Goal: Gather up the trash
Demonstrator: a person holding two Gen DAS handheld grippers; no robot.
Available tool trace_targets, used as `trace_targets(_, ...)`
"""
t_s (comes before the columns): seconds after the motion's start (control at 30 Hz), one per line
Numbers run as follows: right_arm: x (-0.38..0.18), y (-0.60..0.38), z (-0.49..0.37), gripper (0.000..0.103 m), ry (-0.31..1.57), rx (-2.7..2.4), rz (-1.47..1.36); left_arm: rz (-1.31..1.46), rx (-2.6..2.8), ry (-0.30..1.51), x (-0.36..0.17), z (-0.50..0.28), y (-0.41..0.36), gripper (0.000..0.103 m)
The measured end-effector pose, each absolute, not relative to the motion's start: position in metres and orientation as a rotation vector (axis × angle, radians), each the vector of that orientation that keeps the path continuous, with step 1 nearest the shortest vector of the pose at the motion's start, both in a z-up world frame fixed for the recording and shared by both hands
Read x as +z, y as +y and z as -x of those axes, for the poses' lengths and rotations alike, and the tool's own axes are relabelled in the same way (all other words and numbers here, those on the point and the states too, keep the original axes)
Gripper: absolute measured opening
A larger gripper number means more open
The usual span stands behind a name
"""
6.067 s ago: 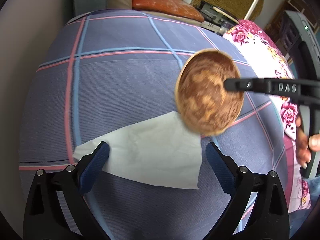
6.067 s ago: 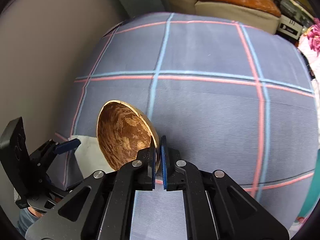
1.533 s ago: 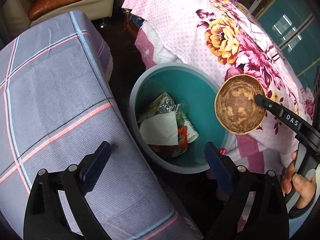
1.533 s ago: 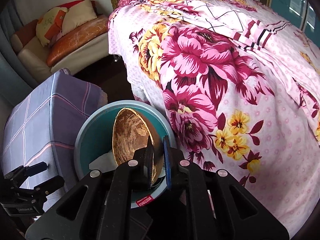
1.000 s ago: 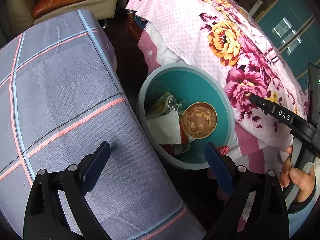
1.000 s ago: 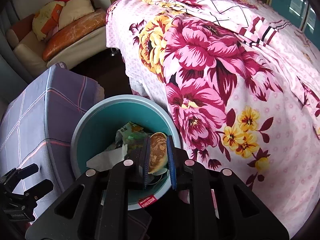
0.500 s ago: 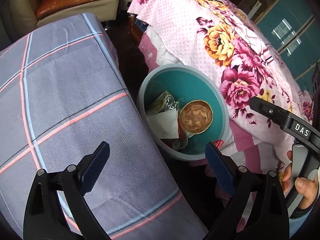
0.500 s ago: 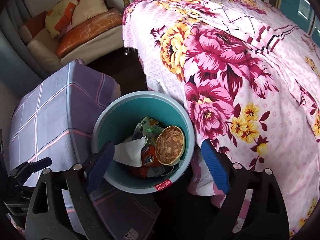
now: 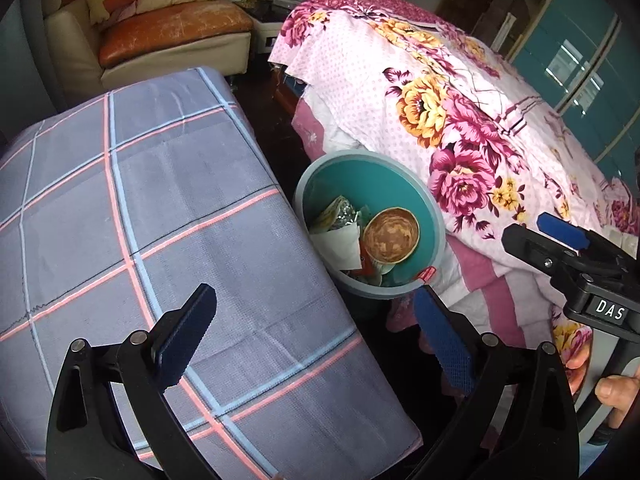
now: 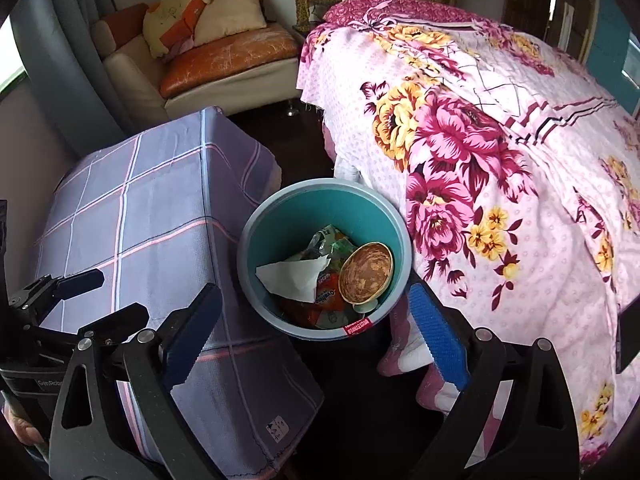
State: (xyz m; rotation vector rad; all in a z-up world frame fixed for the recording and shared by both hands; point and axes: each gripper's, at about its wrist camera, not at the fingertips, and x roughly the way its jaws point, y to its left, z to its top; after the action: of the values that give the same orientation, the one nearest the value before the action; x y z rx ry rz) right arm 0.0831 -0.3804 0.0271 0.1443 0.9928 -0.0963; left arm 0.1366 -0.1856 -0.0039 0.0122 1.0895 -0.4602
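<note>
A teal bin [image 9: 372,184] [image 10: 312,212] stands on the floor between the checked table [image 9: 160,200] and the floral bed [image 9: 460,120]. Inside it a brown coconut-shell bowl [image 9: 392,236] [image 10: 366,274] lies tilted on a white paper napkin [image 9: 340,244] [image 10: 292,276] and several wrappers. My right gripper [image 10: 314,292] hovers above the bin, its jaws opening, with nothing between them; it also shows at the right edge of the left wrist view as the right gripper [image 9: 560,236]. My left gripper [image 9: 313,293] hangs open and empty over the table's edge.
The table [image 10: 140,220] wears a grey cloth with pink and blue lines. A sofa [image 10: 224,60] with cushions stands at the back. The bed [image 10: 500,160] fills the right side. A dark strip of floor runs between table and bed. A hand [image 9: 612,392] grips the right handle.
The right gripper's jaws spread wide and the bowl dropped into the bin. Both grippers have since risen and pulled back, so the bin looks smaller and farther away.
</note>
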Motion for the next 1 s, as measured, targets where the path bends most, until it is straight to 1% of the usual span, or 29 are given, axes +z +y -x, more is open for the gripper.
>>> trace_targets(0.2,0.034,-0.385,-0.057,0.091,0.983,-0.126,-0.130,0.006,-0.433,1.069,0.003,-0.116,-0.168,0.099)
trace_targets(0.47,0.026,-0.379,-0.038,0.091,1.000,-0.123,-0.111,0.033,-0.403,1.059,0.000,-0.100,-0.151,0.099)
trace_targets(1.0,0.010,-0.372,-0.047,0.091,1.012,-0.117,-0.068,0.030,-0.344,1.062,-0.011,-0.107,-0.140,0.099)
